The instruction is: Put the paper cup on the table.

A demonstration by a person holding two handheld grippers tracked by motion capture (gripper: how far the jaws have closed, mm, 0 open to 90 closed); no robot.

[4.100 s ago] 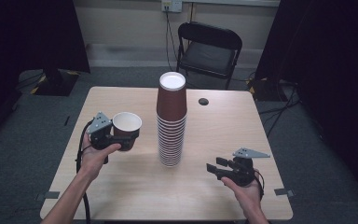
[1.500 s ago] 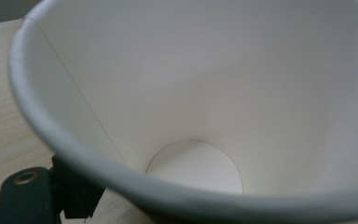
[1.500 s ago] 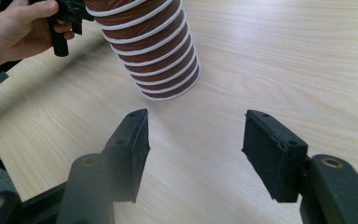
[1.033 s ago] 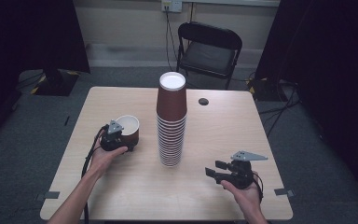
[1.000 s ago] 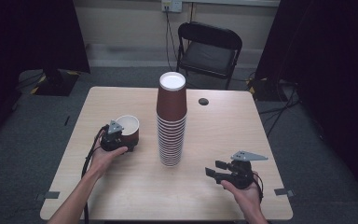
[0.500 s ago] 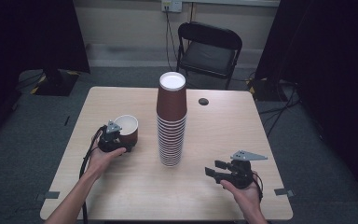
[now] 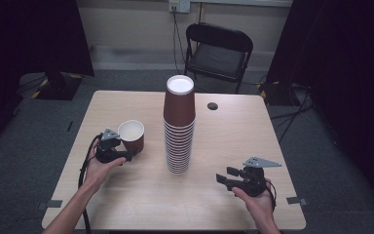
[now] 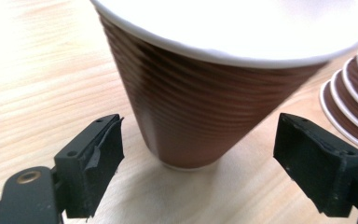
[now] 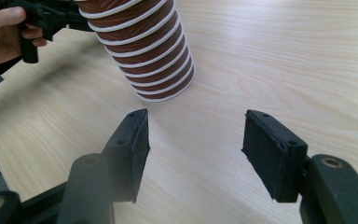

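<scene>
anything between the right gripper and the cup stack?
No. Bare table runs from the right gripper to the cup stack, clearest in the right gripper view.

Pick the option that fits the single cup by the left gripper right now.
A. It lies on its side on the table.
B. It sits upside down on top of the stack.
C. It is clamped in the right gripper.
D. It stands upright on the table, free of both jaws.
D: the cup stands mouth up on the table, with a gap to each jaw of the left gripper.
</scene>
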